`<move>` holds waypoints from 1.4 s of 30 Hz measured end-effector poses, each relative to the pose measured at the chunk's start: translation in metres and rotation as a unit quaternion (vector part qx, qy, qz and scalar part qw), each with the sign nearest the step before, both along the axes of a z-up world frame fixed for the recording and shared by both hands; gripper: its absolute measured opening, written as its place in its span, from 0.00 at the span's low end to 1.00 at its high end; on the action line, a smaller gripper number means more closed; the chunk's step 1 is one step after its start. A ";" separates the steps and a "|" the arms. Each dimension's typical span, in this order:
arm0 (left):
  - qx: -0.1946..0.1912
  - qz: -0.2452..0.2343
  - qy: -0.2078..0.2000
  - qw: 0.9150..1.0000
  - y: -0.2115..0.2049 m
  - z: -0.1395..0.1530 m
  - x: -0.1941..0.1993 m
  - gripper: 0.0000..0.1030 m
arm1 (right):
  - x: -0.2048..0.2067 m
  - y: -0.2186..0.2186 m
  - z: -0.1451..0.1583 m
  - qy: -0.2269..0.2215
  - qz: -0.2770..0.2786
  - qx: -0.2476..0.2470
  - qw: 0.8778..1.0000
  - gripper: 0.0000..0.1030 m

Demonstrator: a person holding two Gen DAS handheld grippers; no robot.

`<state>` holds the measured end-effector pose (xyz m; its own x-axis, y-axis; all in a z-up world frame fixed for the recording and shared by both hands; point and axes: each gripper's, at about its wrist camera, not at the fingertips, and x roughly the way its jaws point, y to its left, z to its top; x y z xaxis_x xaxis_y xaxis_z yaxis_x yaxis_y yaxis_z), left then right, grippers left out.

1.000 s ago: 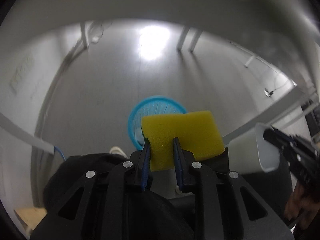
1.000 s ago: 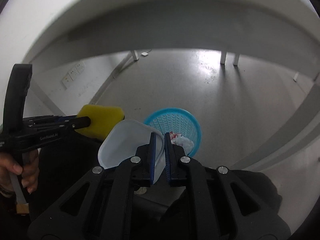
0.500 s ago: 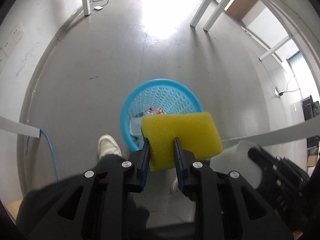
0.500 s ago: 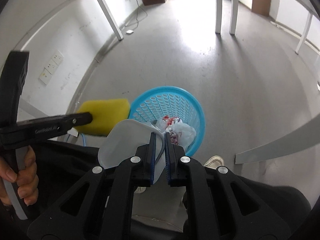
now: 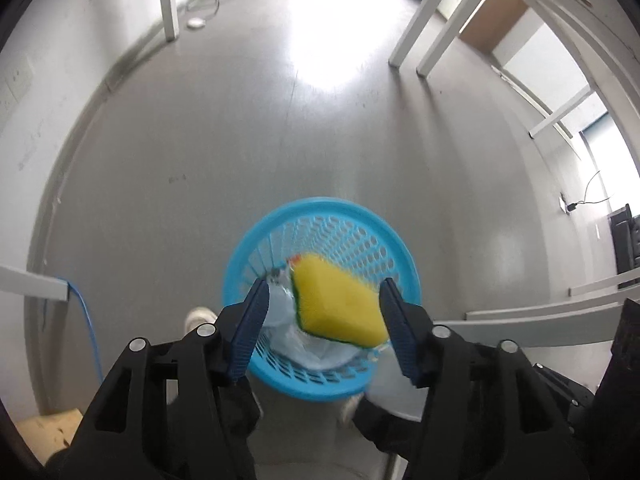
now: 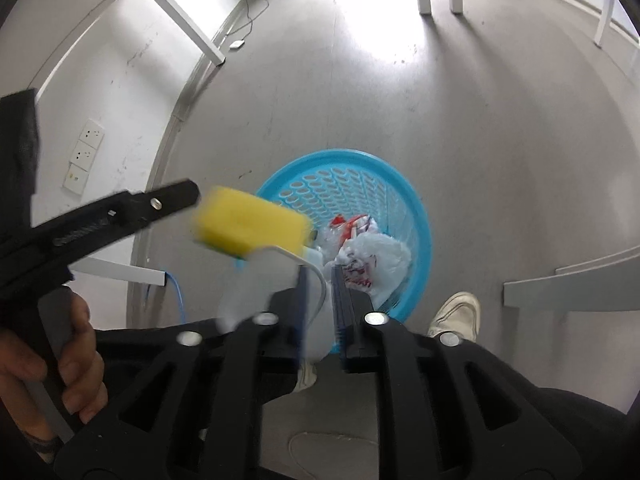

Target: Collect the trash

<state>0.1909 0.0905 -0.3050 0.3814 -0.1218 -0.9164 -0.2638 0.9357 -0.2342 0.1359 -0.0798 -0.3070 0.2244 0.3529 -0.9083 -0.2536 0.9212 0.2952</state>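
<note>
A blue mesh trash basket (image 5: 384, 232) stands on the grey floor, with bags and wrappers inside (image 6: 376, 256). My left gripper (image 5: 324, 320) is open above it. The yellow sponge (image 5: 336, 304) is free between its jaws, blurred, falling toward the basket; it also shows in the right wrist view (image 6: 248, 220). My right gripper (image 6: 322, 300) has its jaws a little apart around the rim of a white plastic cup (image 6: 272, 280), which looks blurred and tilted; the cup also shows in the left wrist view (image 5: 392, 388). The right gripper's grip is unclear.
White table legs (image 5: 168, 0) and frames (image 6: 560, 288) stand around on the floor. The person's white shoes (image 6: 456, 316) are beside the basket. A blue cable (image 5: 86, 320) hangs at the left. Wall sockets (image 6: 84, 156) are at the left.
My left gripper has opened and let go of the yellow sponge, which drops toward the basket. Both grippers have tilted down over the basket. The right jaws have parted slightly around the cup.
</note>
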 end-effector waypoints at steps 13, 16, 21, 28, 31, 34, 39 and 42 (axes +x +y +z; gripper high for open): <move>-0.015 0.019 0.021 0.999 0.015 0.020 -0.035 0.53 | -0.018 -0.001 0.017 -0.011 0.022 0.003 1.000 0.31; 0.002 -0.001 0.006 1.000 0.009 0.037 -0.054 0.55 | -0.031 -0.002 0.033 -0.024 0.043 -0.007 0.999 0.32; 0.019 -0.019 -0.028 0.999 0.000 0.057 -0.080 0.75 | -0.054 -0.009 0.062 -0.035 0.066 -0.022 0.997 0.48; 0.023 -0.042 -0.049 0.998 -0.008 0.077 -0.119 0.94 | -0.081 -0.034 0.101 -0.067 0.071 -0.043 0.994 0.80; 0.029 -0.050 -0.055 0.997 -0.013 0.080 -0.126 0.94 | -0.087 -0.050 0.108 -0.063 0.063 -0.023 0.996 0.90; 0.045 -0.065 -0.049 0.996 -0.020 0.076 -0.122 0.94 | -0.087 -0.060 0.109 -0.058 0.054 -0.011 0.997 0.92; 0.038 -0.073 -0.045 0.996 -0.021 0.073 -0.119 0.94 | -0.083 -0.058 0.102 -0.043 0.068 -0.006 0.997 0.92; 0.040 -0.070 -0.045 0.996 -0.021 0.072 -0.120 0.94 | -0.084 -0.056 0.102 -0.044 0.071 -0.007 0.997 0.92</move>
<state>0.0712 0.0694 -0.2326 0.4461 -0.1073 -0.8885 -0.1115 0.9784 -0.1741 0.0516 -0.1354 -0.2054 0.2523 0.3744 -0.8923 -0.4055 0.8781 0.2538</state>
